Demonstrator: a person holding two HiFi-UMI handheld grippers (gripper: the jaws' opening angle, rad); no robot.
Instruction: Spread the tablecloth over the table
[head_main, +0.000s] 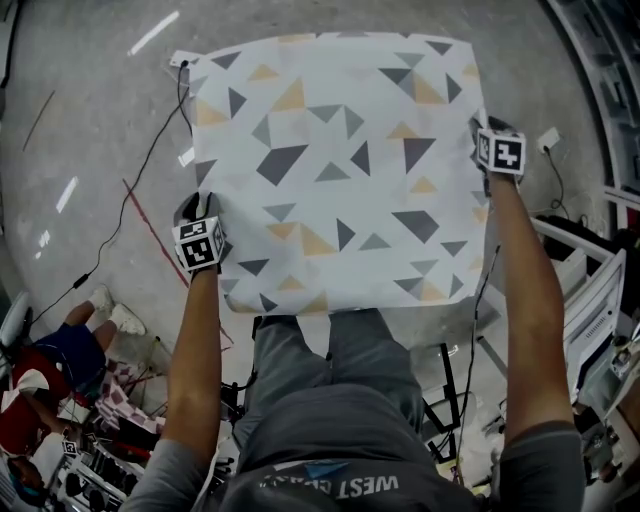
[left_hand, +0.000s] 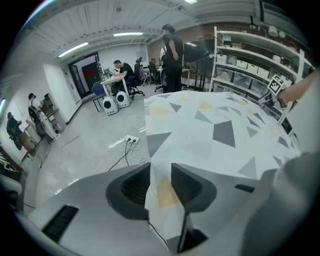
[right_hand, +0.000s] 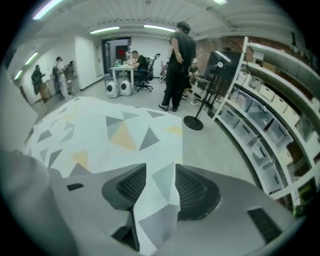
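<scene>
Left gripper (left_hand: 161, 186): jaws apart. The edge of the tablecloth (head_main: 335, 170) stands loose between the ribbed pads (left_hand: 134, 187) and is not pinched. Right gripper (right_hand: 159, 186): also apart, with a soft fold of the cloth's edge rising in the gap. We read both as released, with cloth lying between the jaws.

Location: the tablecloth fills the upper middle of the head view. It lies flat over the bench, which we cannot see beneath it. The left gripper sits at the cloth's left edge, lower in the frame. The right gripper is at the right edge, higher up.

Risk (our judgement): if a gripper pulls away, a fold could catch on a ribbed pad and drag that side, skewing the cloth or raising a wrinkle. The bunched fold on the right looks likelier to snag. An uneven overhang might also let the cloth creep off towards the floor (head_main: 90, 90).

Appearance: white ground scattered with grey, charcoal and tan triangles. The surface is smooth, with no creases visible. The corners look roughly square, and the near edge runs across the lower middle of the frame.
</scene>
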